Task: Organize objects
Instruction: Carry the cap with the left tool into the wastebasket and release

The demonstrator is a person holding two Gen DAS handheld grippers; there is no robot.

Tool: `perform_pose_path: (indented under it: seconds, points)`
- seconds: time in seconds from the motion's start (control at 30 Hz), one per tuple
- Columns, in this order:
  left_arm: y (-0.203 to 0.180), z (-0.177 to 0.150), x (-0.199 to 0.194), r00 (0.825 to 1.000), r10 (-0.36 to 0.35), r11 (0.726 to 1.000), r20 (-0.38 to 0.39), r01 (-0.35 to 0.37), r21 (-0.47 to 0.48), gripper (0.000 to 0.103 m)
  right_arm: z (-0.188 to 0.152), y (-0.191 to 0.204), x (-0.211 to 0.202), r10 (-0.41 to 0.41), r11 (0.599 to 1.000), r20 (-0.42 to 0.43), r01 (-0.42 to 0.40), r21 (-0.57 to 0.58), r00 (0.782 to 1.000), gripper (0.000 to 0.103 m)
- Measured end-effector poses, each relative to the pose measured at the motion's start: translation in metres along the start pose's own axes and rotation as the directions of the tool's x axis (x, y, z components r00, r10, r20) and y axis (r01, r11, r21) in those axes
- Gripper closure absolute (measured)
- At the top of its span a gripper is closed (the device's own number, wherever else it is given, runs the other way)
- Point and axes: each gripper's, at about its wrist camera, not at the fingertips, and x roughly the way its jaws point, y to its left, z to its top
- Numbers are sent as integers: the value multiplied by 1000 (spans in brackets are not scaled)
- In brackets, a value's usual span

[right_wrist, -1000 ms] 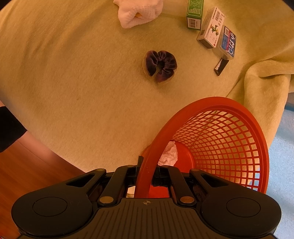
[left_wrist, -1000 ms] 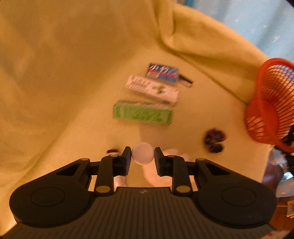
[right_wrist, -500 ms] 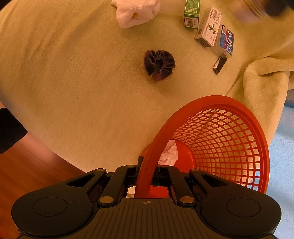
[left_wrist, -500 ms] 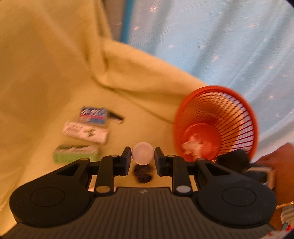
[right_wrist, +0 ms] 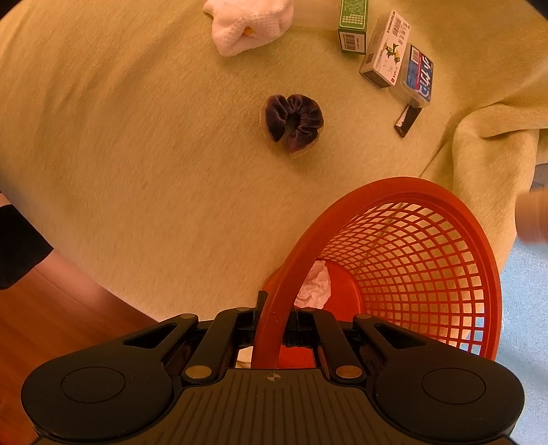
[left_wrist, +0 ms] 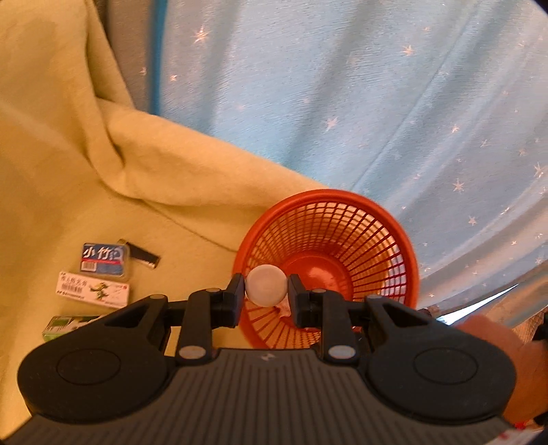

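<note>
My left gripper [left_wrist: 266, 294] is shut on a white ball [left_wrist: 266, 285] and holds it in front of the mouth of the red mesh basket [left_wrist: 373, 239]. That basket [right_wrist: 428, 260] is tilted at the table's edge, with my right gripper [right_wrist: 274, 325] shut on its rim. Crumpled white paper [right_wrist: 315, 284] lies at the basket's bottom. On the yellow-green cloth [right_wrist: 154, 154] lie a dark purple scrunchie [right_wrist: 294, 121], a white sock bundle [right_wrist: 246, 24], a green box [right_wrist: 352, 24], a white box [right_wrist: 385, 51], a blue case [right_wrist: 418, 77] and a small black piece [right_wrist: 407, 120].
A light blue star-patterned fabric [left_wrist: 359, 102] fills the background beyond the table. The cloth bunches into a fold [right_wrist: 493, 143] near the basket. A person's hand [left_wrist: 496, 359] shows at the right of the left wrist view. Wooden floor [right_wrist: 51, 325] lies past the table edge.
My left gripper has swung right with the white ball, from over the boxes to the basket's mouth. The right gripper and basket have stayed almost still.
</note>
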Motion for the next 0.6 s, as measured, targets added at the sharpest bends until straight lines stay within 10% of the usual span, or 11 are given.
perform_pose_path:
  seconds: [0.6]
  points:
    - [-21,9,31,998,-60,998,-24,60,15,81,-2,0,0,1,1000,4,-1,10,1000,101]
